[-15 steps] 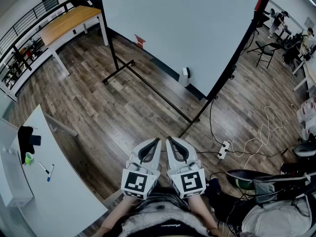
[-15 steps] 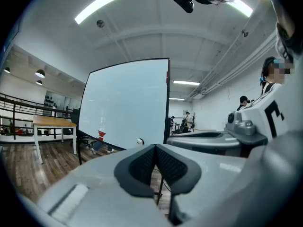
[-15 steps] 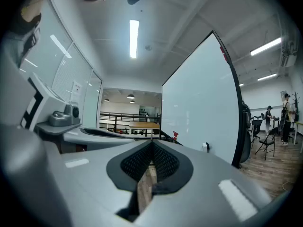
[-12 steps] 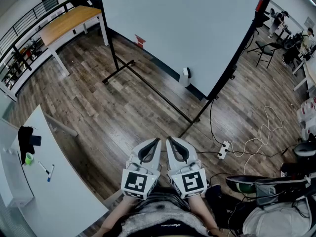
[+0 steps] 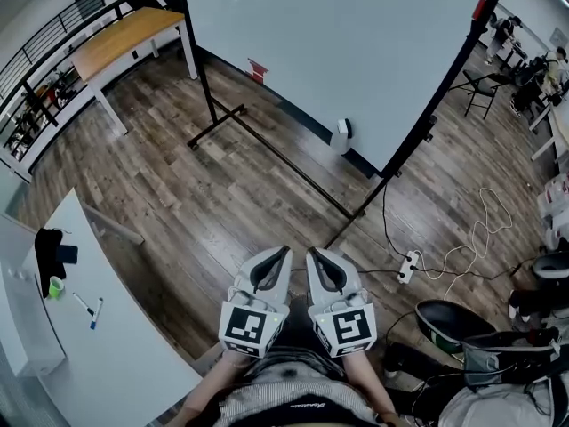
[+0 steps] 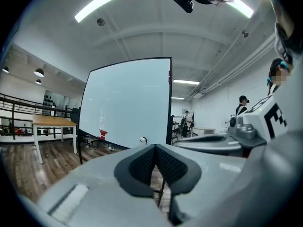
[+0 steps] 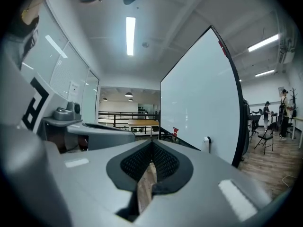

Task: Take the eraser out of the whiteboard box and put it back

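Though searched for in all three views, cannot make out the eraser itself. Judged to lie inside the small white box point(image 5: 342, 135) fixed at the lower edge of the whiteboard point(image 5: 338, 34), too far off to see into. Probably light, with a soft felt face and a stiffer back, so should need only a gentle squeeze. Best taken across the two long sides of the stiff part rather than by the yielding felt. Should lift straight up to clear the box wall.

Further along the same edge, a small red piece point(image 5: 258, 69), kind unclear. Below, black stand legs point(image 5: 267, 145) on the wooden floor point(image 5: 204, 194), with a power strip point(image 5: 408, 267) off to the right.

Nearest the body, well apart from the box: left gripper point(image 5: 283, 254) and right gripper point(image 5: 311, 254) side by side, pointing roughly level toward the board, each with jaws pressed together on nothing.
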`<action>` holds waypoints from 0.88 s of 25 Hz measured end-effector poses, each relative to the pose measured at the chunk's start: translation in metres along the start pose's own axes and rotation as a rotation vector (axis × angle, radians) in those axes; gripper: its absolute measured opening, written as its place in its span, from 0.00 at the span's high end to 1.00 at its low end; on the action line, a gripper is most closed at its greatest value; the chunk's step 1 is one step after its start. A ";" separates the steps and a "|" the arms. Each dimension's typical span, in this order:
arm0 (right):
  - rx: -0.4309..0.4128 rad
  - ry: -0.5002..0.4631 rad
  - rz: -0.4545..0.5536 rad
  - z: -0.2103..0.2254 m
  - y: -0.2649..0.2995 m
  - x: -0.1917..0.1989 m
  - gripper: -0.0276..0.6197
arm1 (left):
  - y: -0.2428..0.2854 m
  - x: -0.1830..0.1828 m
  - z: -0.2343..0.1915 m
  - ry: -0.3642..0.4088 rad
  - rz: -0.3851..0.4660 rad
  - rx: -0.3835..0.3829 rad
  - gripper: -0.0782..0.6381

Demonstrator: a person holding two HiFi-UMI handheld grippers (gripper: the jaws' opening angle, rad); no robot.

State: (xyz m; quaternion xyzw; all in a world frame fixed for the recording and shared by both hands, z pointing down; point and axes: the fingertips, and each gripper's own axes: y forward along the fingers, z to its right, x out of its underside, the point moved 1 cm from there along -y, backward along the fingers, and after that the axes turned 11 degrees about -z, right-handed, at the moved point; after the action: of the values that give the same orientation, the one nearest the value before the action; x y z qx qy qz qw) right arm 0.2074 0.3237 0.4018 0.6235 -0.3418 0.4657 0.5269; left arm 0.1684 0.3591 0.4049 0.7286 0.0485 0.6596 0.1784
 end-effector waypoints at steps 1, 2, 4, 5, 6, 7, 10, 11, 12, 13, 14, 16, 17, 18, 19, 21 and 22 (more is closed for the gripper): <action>-0.005 -0.001 -0.004 -0.002 0.002 0.001 0.95 | 0.000 0.001 -0.002 -0.004 0.000 -0.004 0.89; -0.012 -0.005 -0.008 -0.004 0.005 0.001 0.95 | -0.001 0.001 -0.005 -0.009 0.000 -0.009 0.89; -0.025 -0.014 -0.011 -0.006 0.012 -0.002 0.95 | -0.002 0.001 -0.010 -0.019 0.002 -0.019 0.89; -0.029 -0.016 -0.012 -0.006 0.016 -0.004 0.95 | -0.001 -0.001 -0.013 -0.026 0.003 -0.023 0.89; -0.032 -0.017 -0.014 -0.006 0.021 -0.006 0.95 | 0.000 -0.004 -0.016 -0.034 0.002 -0.027 0.89; -0.035 -0.017 -0.014 -0.004 0.027 -0.008 0.95 | 0.001 -0.006 -0.019 -0.040 0.000 -0.033 0.89; -0.053 -0.016 -0.005 0.001 0.049 -0.016 0.95 | 0.011 -0.009 -0.034 -0.045 -0.002 -0.041 0.89; -0.060 -0.017 0.003 0.002 0.058 -0.019 0.95 | 0.016 -0.009 -0.041 -0.043 0.001 -0.043 0.89; -0.066 -0.018 0.012 0.004 0.068 -0.023 0.95 | 0.021 -0.010 -0.049 -0.041 0.003 -0.048 0.89; -0.071 -0.018 0.019 0.006 0.078 -0.027 0.95 | 0.026 -0.012 -0.058 -0.040 0.003 -0.053 0.89; -0.073 -0.017 0.022 0.008 0.088 -0.030 0.95 | 0.032 -0.014 -0.066 -0.039 0.001 -0.055 0.89; -0.073 -0.012 0.025 0.016 0.107 -0.038 0.95 | 0.046 -0.021 -0.081 -0.038 -0.003 -0.052 0.89; -0.071 -0.008 0.028 0.021 0.117 -0.042 0.95 | 0.055 -0.024 -0.089 -0.036 -0.005 -0.050 0.89; -0.068 -0.004 0.031 0.027 0.128 -0.048 0.95 | 0.063 -0.029 -0.097 -0.034 -0.008 -0.047 0.89; -0.064 0.000 0.034 0.033 0.137 -0.053 0.95 | 0.072 -0.033 -0.105 -0.032 -0.010 -0.042 0.89; -0.053 0.005 0.039 0.045 0.154 -0.063 0.95 | 0.088 -0.043 -0.118 -0.027 -0.011 -0.029 0.89; -0.049 0.005 0.040 0.051 0.162 -0.068 0.95 | 0.096 -0.048 -0.124 -0.027 -0.011 -0.026 0.89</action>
State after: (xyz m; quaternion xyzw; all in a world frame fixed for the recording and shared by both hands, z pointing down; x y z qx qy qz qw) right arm 0.0472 0.2355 0.3918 0.6022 -0.3642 0.4692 0.5334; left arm 0.0251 0.2795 0.3990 0.7346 0.0415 0.6494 0.1919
